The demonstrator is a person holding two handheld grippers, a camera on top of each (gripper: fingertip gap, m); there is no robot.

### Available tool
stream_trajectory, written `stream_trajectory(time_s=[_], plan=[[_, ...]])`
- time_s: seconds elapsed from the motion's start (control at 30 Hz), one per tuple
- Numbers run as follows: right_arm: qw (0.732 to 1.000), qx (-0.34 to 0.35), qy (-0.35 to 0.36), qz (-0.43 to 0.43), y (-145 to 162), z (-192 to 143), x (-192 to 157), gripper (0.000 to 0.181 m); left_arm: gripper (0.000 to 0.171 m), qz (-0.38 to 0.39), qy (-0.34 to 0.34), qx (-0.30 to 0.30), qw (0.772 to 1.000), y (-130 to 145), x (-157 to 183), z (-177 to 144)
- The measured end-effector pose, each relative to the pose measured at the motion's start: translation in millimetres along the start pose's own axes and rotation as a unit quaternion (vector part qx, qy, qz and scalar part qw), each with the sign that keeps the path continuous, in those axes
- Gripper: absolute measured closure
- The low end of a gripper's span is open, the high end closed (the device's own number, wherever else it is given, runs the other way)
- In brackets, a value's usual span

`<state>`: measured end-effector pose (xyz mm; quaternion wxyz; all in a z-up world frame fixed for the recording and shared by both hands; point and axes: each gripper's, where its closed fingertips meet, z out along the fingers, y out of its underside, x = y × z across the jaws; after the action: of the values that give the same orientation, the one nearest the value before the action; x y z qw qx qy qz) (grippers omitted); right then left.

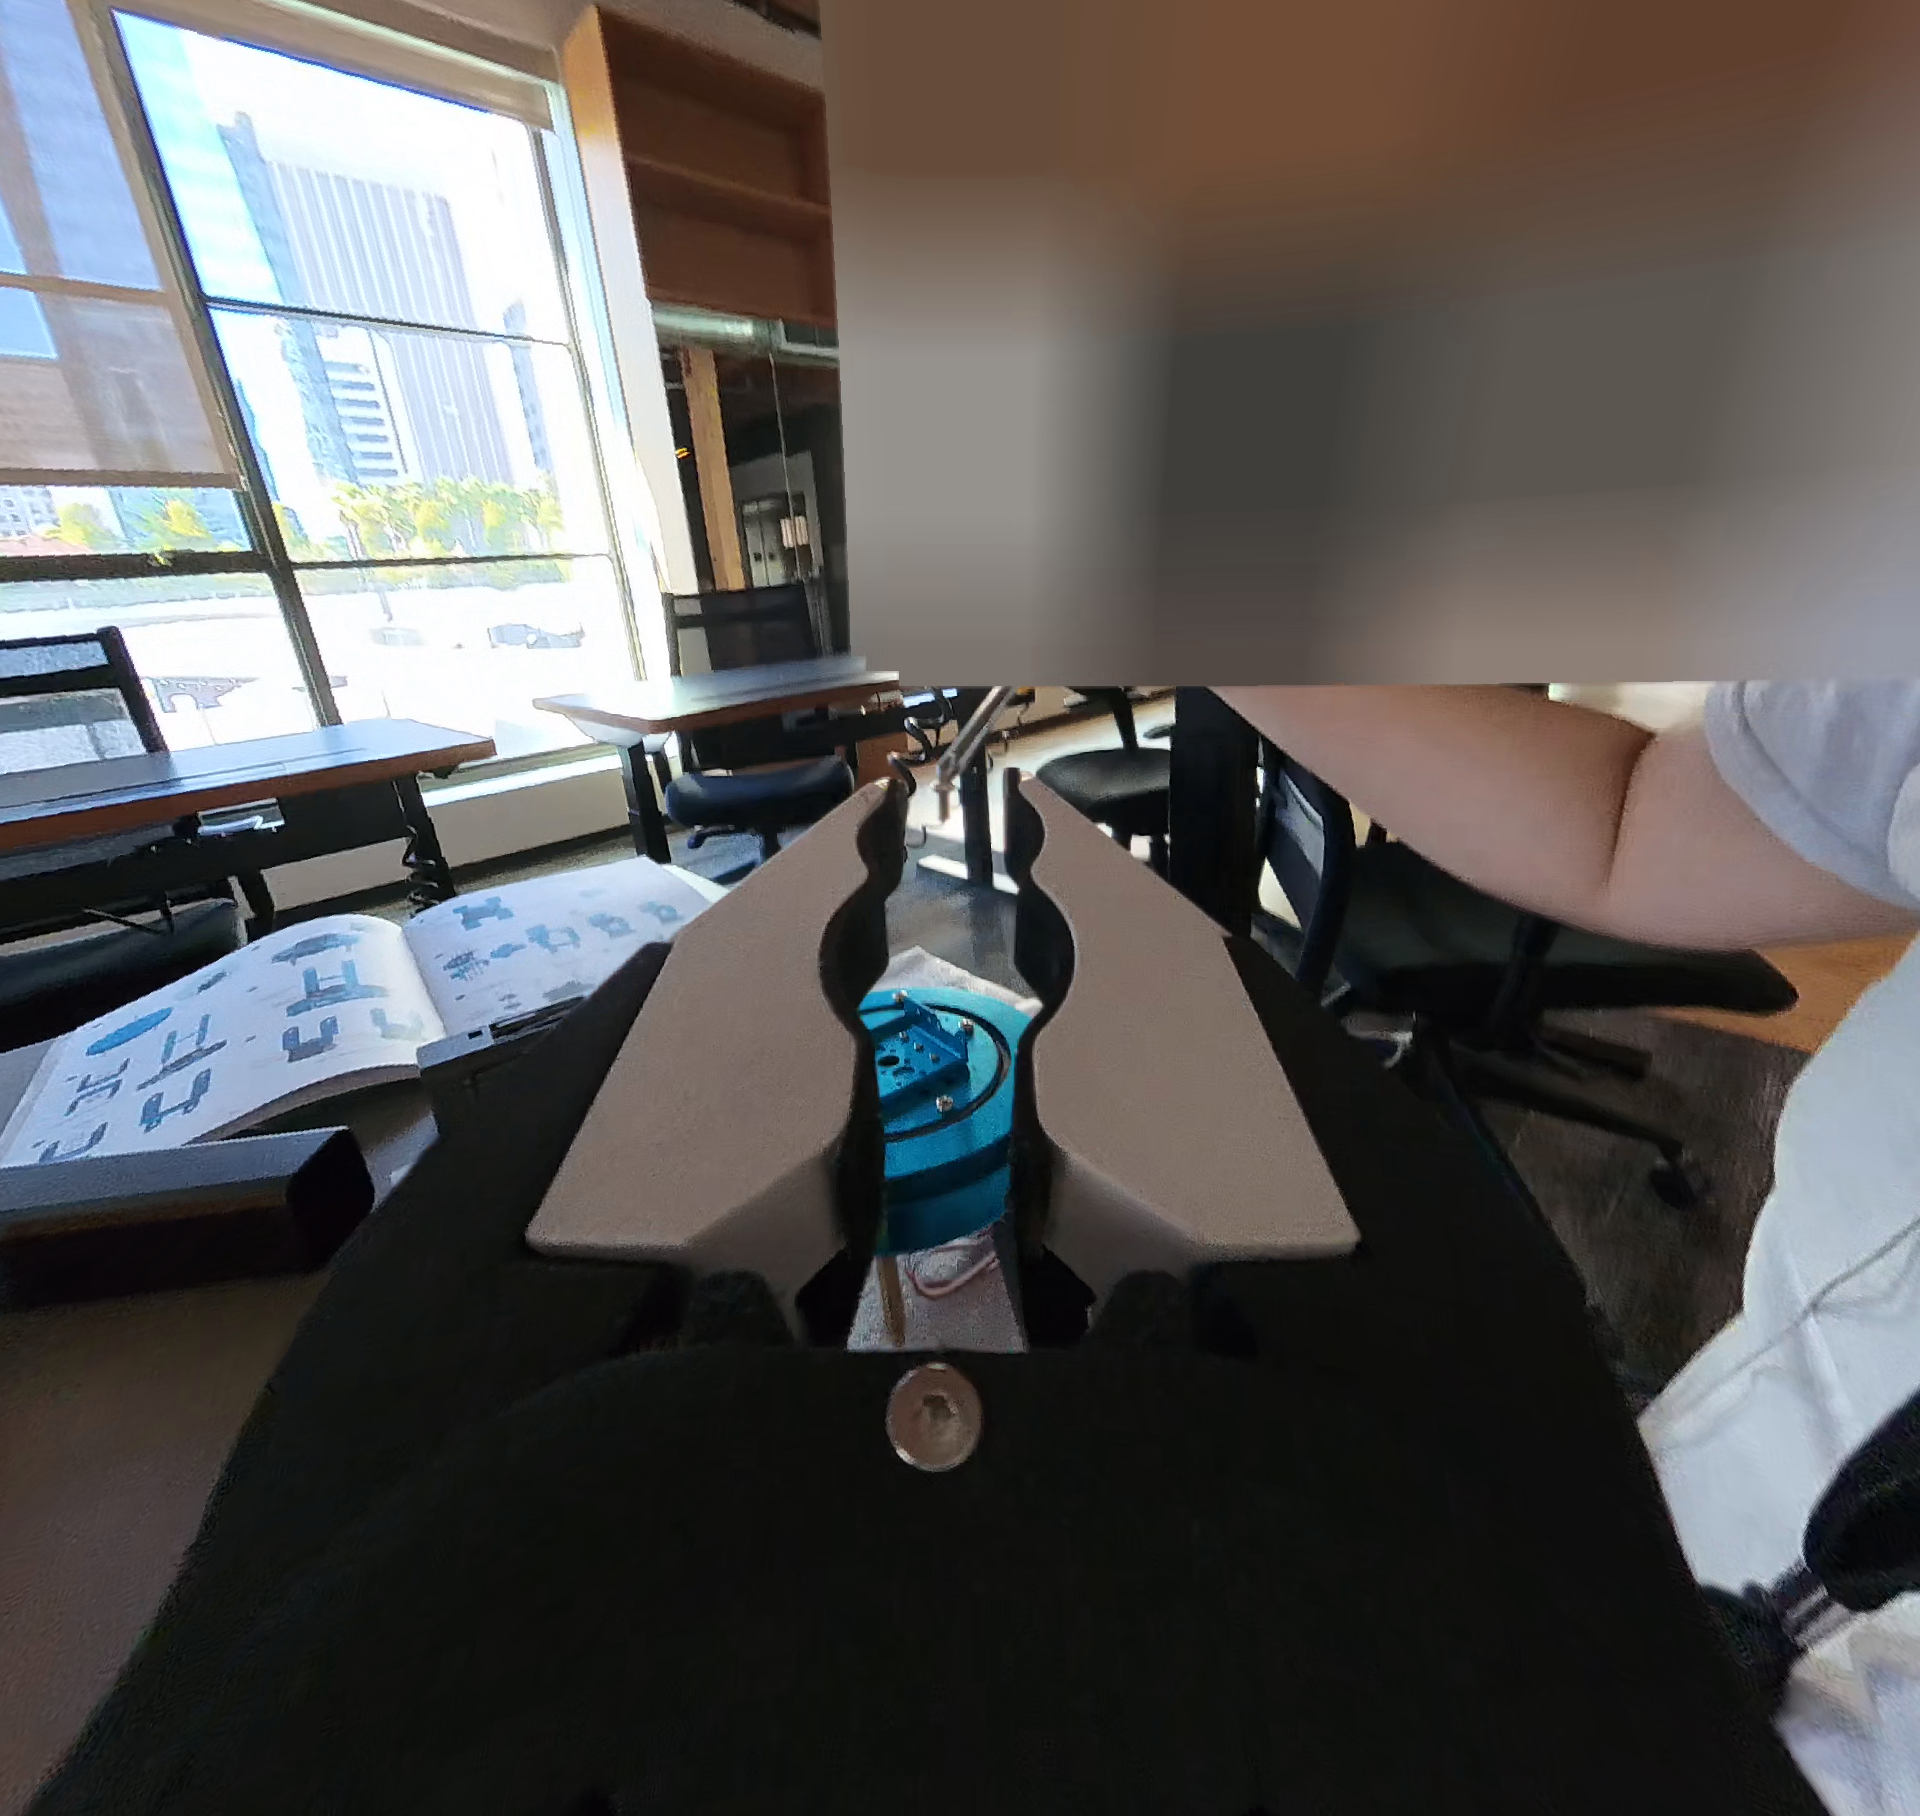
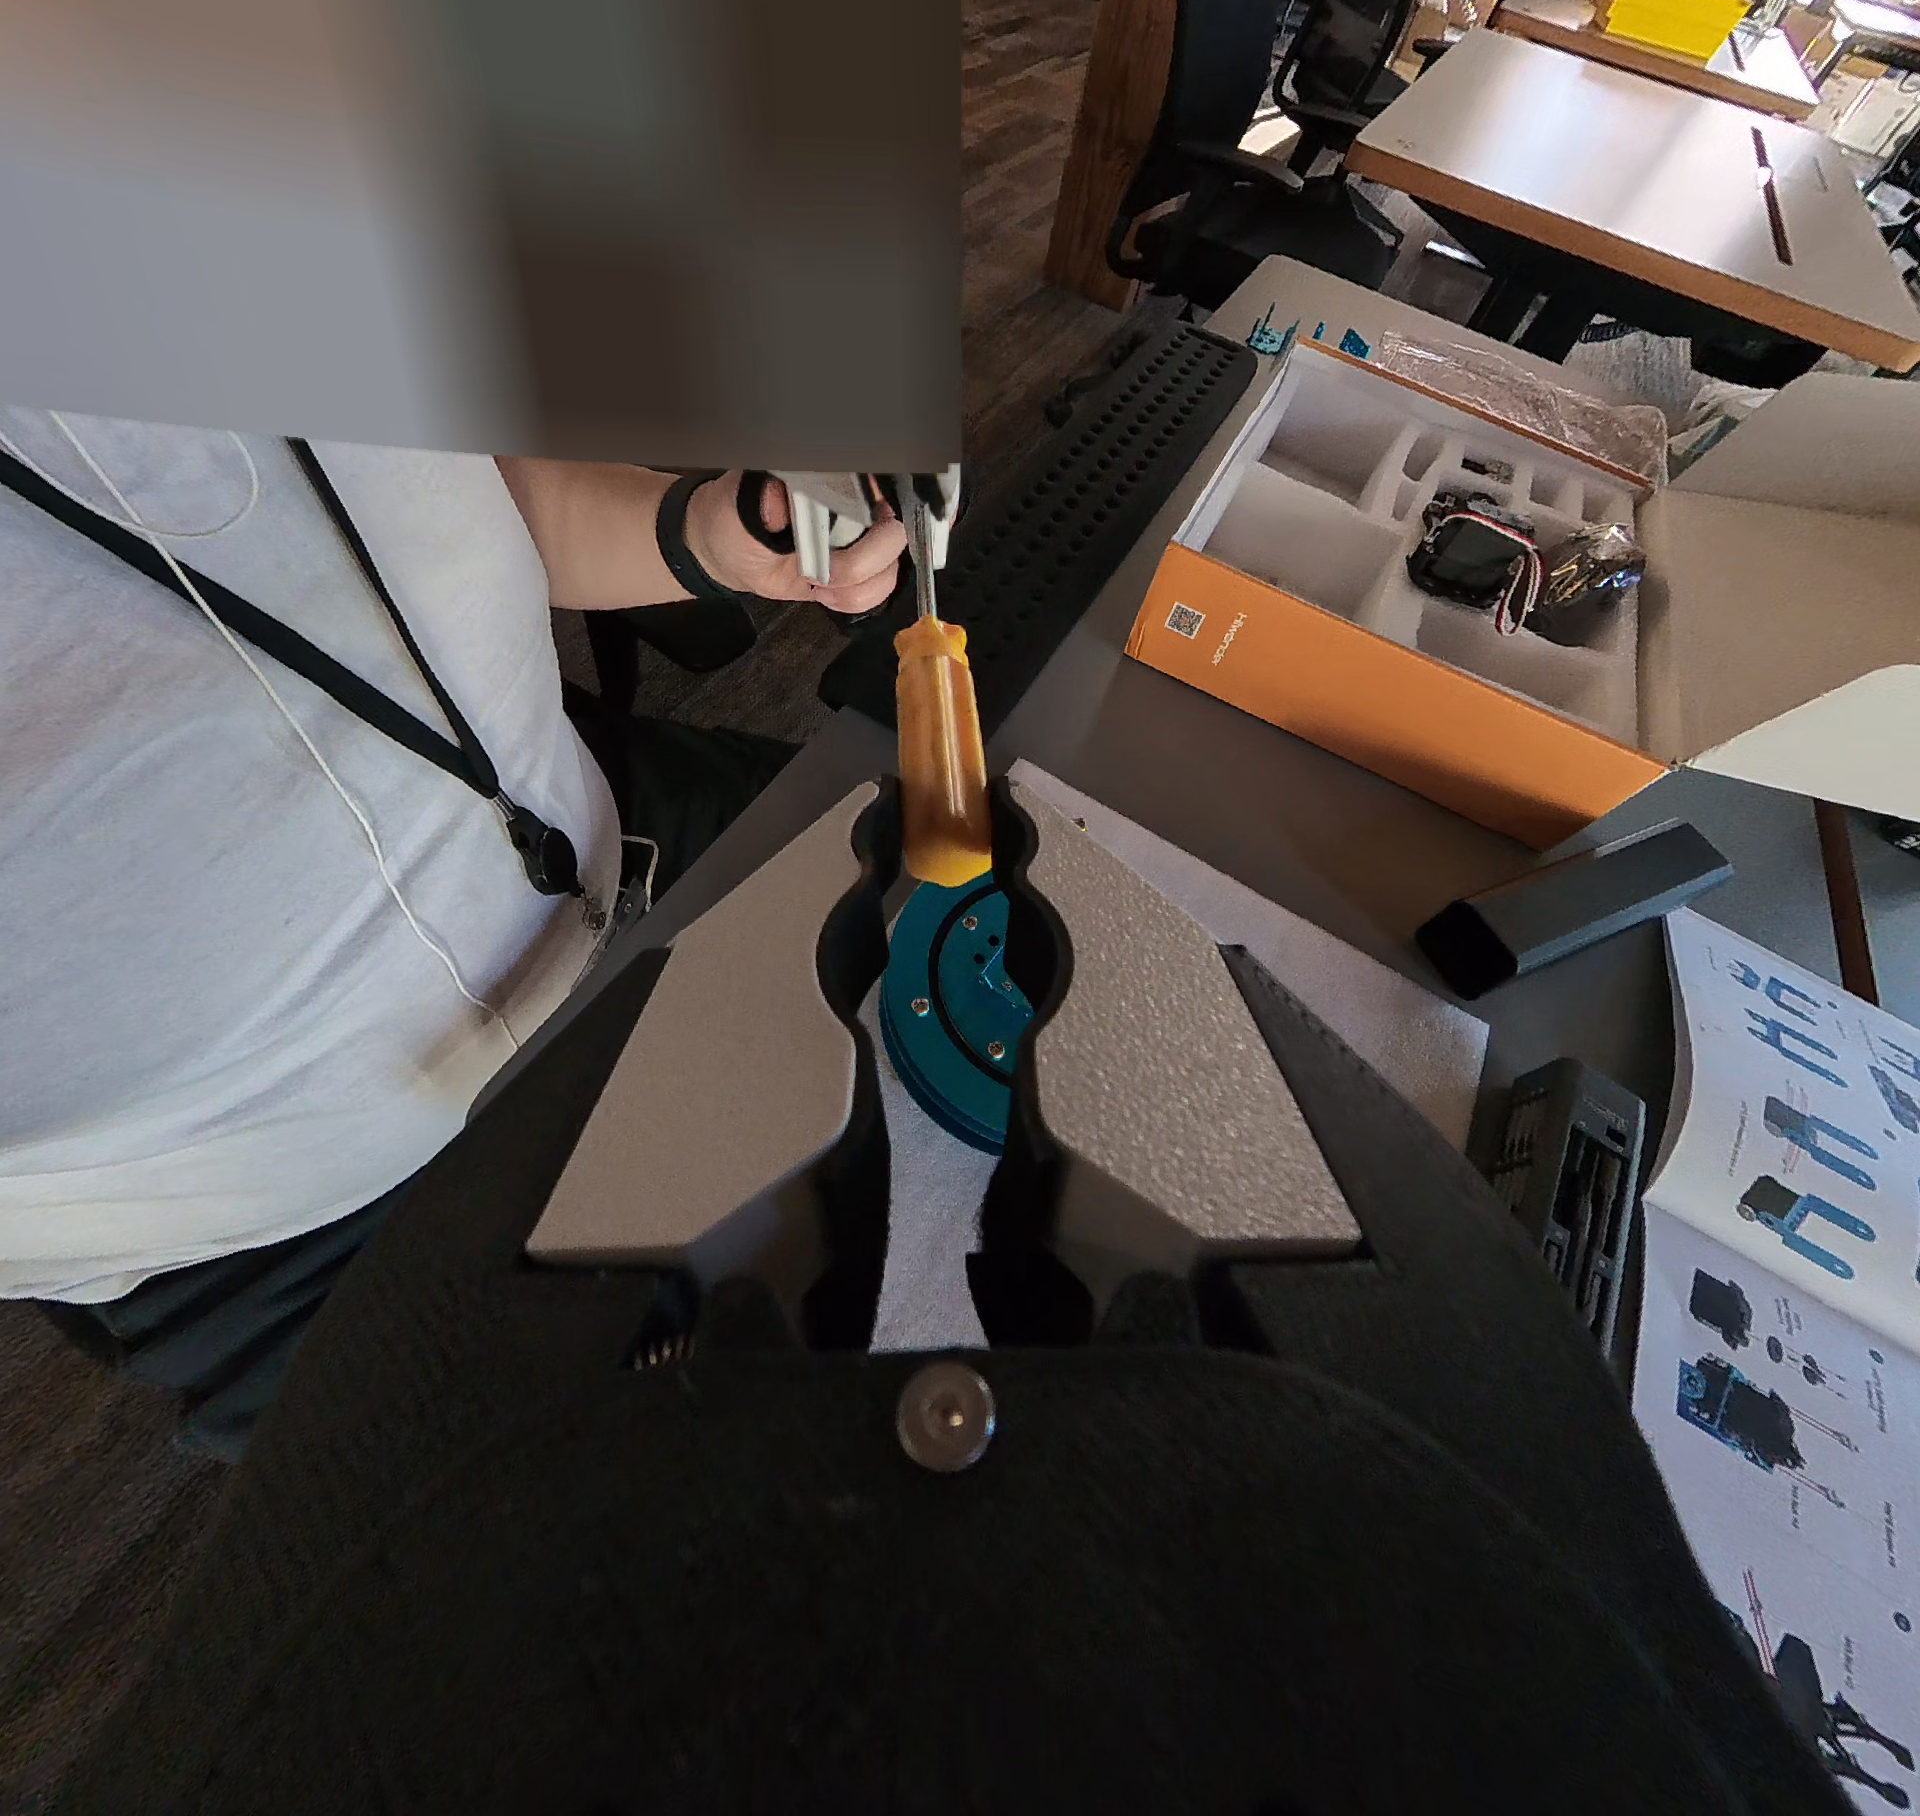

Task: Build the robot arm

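My left tongs [image 1: 954, 810] clench the round blue metal turntable base [image 1: 940, 1091]; right tongs [image 2: 943, 816] grip the amber-handled screwdriver [image 2: 940, 748]. I'd hold it steady.

The left hand-held gripper [image 1: 951, 810] clamps a blue round metal part [image 1: 940, 1091], with an open booklet [image 1: 343, 997] lying to its left.

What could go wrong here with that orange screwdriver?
1. The right gripper pinches the screwdriver only at the end of its smooth handle, at the fingertips. It could swing or slip out and fall onto the blue round part lying just beneath it.
2. The metal shaft points toward the person's hand and ends right beside it, so a sudden push forward might poke it.
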<state>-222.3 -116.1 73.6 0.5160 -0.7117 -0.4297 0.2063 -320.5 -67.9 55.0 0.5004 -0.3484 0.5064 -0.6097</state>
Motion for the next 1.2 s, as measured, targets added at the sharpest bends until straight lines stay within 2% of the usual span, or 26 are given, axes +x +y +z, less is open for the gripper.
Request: stream_trajectory(time_s=[0.13, 0.33, 0.5, 0.73, 0.9, 1.2], plan=[[1.000, -0.005, -0.005, -0.002, -2, 4, -1, 0.166, 0.156, 0.004, -0.001, -0.017, 1.000, 7, -1, 2], [1.000, -0.009, -0.005, -0.001, -1, 4, 0, 0.166, 0.169, -0.003, 0.005, -0.018, 1.000, 10, -3, 2], [1.000, -0.024, -0.003, -0.005, 1, 3, 2, 0.166, 0.170, 0.006, 0.007, -0.039, 0.999, 14, -4, 2], [0.995, -0.091, -0.011, -0.034, -4, 1, -2, 0.166, 0.171, 0.031, 0.022, -0.093, 0.995, 24, 2, 2], [0.989, -0.137, -0.019, -0.053, -6, 1, -4, 0.166, 0.171, 0.021, 0.034, -0.125, 0.991, 34, 7, 3], [0.976, -0.194, -0.030, -0.090, -10, 2, -10, 0.166, 0.171, -0.003, 0.054, -0.146, 0.988, 43, 14, 2]])
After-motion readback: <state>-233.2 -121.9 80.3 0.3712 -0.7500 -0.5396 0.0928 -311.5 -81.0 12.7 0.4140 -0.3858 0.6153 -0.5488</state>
